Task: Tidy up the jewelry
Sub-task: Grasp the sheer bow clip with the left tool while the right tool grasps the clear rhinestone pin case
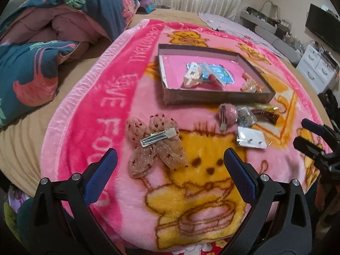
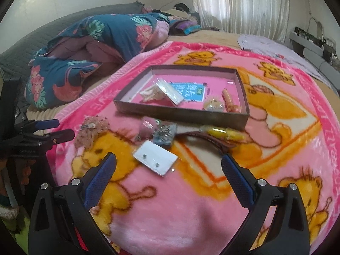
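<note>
A shallow brown box [image 1: 216, 97] [image 2: 180, 111] lies on the pink blanket and holds several packets and hair pieces. In front of it lie a pink mesh flower hair clip [image 1: 155, 146] [image 2: 92, 130], a pink pompom clip [image 1: 227, 113] [image 2: 146, 127], a white earring card [image 1: 250, 138] [image 2: 155, 158], a brown claw clip [image 1: 265, 114] [image 2: 212, 140] and a yellow packet [image 2: 223, 133]. My left gripper [image 1: 170, 157] is open just short of the flower clip, holding nothing. My right gripper [image 2: 169, 159] is open just before the earring card, also empty.
The pink bear blanket [image 1: 106, 110] [image 2: 276, 114] covers a tan bed. A folded blue floral quilt [image 1: 42, 48] [image 2: 89, 48] lies at the left. The other gripper shows at the right edge [image 1: 314, 138] and at the left edge [image 2: 46, 131]. Drawers [image 1: 318, 68] stand beyond the bed.
</note>
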### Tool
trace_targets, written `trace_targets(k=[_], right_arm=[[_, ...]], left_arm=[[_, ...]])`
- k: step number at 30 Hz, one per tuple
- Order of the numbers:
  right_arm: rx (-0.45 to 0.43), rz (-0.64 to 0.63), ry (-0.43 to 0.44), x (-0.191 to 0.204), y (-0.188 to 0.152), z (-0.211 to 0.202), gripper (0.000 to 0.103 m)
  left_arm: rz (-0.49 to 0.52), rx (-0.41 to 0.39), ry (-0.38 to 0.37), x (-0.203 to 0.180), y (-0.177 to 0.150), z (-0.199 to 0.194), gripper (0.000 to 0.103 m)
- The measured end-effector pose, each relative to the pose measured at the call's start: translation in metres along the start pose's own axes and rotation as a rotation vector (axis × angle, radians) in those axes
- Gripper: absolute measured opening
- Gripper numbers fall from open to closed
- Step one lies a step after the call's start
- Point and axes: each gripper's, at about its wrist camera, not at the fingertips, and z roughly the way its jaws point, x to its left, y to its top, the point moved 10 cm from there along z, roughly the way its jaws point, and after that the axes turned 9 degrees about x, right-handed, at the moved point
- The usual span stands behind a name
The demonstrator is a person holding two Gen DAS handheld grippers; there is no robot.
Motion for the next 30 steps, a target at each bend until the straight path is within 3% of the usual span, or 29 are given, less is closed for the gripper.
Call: trace_targets(k=[12, 18, 25, 30], right_arm=[[0.040, 0.026, 0.001, 0.002, 0.010, 0.037, 0.098], [0.064, 0.018, 0.002, 0.010, 0.019, 0.059, 0.083], [0.083, 0.006, 0.012, 0.017, 0.027, 0.079, 0.060], [0.114, 0.044, 0.028, 0.015, 0.032, 0.097, 0.043]], left_arm=[[-0.063, 0.039, 0.027, 0.022, -0.001, 0.034, 0.093], [-0.092, 0.045, 0.013, 0.028, 0.001, 0.044, 0.093], [-0.114, 0.080, -0.038, 0.022, 0.000, 0.058, 0.093], [-0.107, 0.083, -0.025, 0.023, 0.004, 0.066, 0.064]])
